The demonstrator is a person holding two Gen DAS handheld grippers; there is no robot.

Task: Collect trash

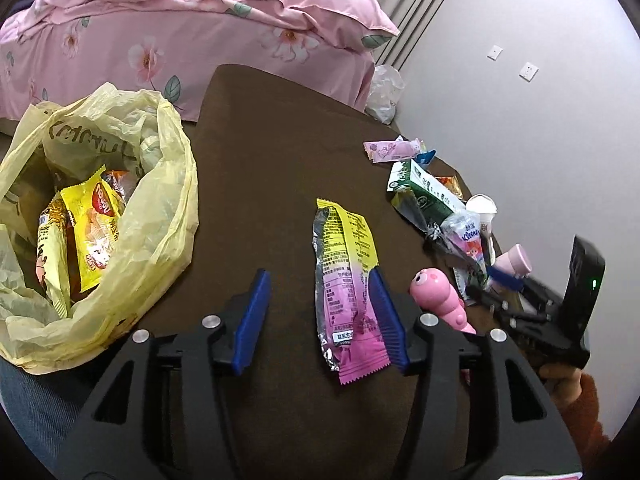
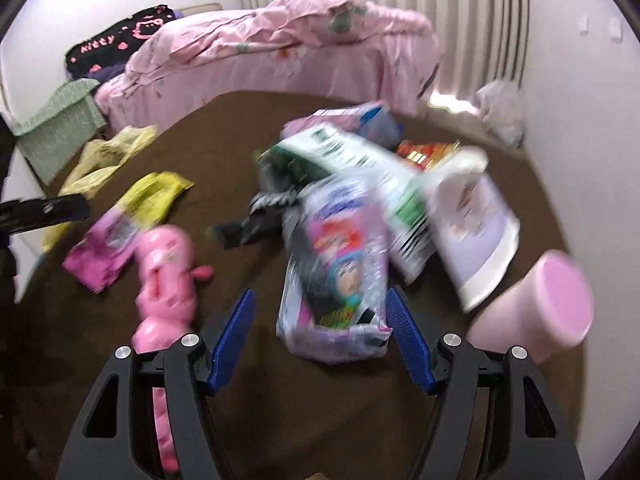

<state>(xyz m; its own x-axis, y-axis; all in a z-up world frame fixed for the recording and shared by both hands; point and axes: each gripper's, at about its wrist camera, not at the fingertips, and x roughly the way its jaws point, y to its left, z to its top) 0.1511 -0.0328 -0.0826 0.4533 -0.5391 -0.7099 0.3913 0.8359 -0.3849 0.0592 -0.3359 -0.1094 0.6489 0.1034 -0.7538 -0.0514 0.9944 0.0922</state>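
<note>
Left gripper [image 1: 320,320], fingers spread, straddles a light, crinkly wrapper [image 1: 346,280]; best pinched mid-length. Right gripper [image 2: 320,340], likewise released, flanks a tissue pack [image 2: 340,272].

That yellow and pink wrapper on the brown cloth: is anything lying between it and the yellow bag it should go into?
Nothing visible. Only bare brown cloth separates the wrapper from the yellow bag, whose mouth gapes open.

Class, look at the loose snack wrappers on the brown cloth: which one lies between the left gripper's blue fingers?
The yellow-and-pink wrapper, lying flat and alone mid-cloth. The other wrappers sit in the pile by the wall.
</note>
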